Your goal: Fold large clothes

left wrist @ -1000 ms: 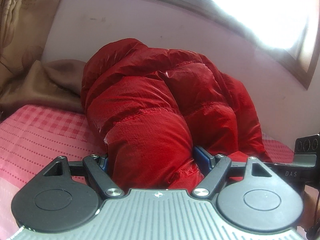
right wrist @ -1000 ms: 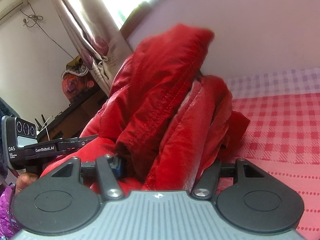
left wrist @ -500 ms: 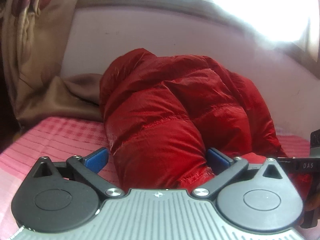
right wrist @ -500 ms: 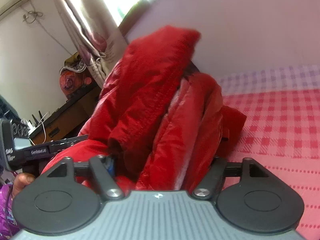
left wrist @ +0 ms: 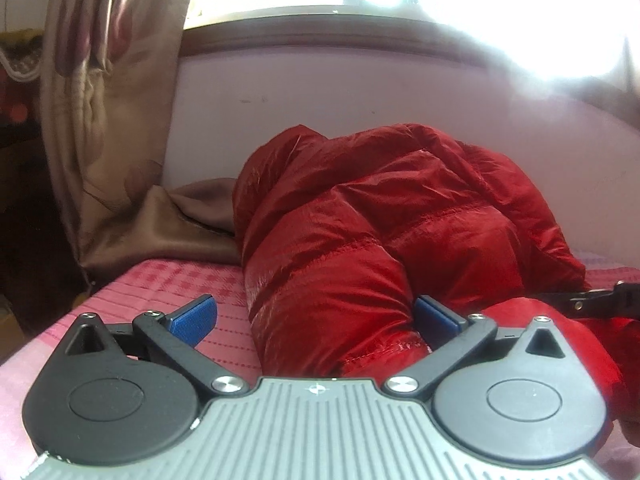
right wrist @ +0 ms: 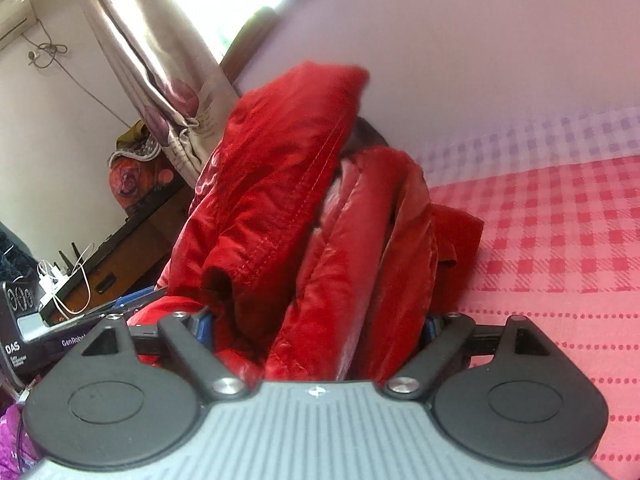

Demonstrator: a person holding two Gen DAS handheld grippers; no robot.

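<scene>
The red puffer jacket (left wrist: 400,232) lies bunched in a tall heap on the bed (left wrist: 168,280), at the edge that runs along the pale wall (left wrist: 320,88) under the window; in the right wrist view the same jacket (right wrist: 288,208) stands up in thick folds, its collar end tipped toward the wall. The bed carries a pink checked sheet (right wrist: 560,232), bare to the right of the heap. A brown patterned curtain (left wrist: 108,112) hangs at the bed's left corner, its hem pooling on the sheet and touching the jacket's far side.

The left gripper (left wrist: 312,320) is spread wide — its left blue pad sits free above the sheet, apart from the cloth, while the right pad touches a quilted fold that bulges between the fingers; nothing is pinched. The right gripper (right wrist: 316,328) has a thick wad of jacket filling the gap between its fingers, the blue pads mostly buried in fabric, jaws held well apart by the bulk — it grips the jacket.
</scene>
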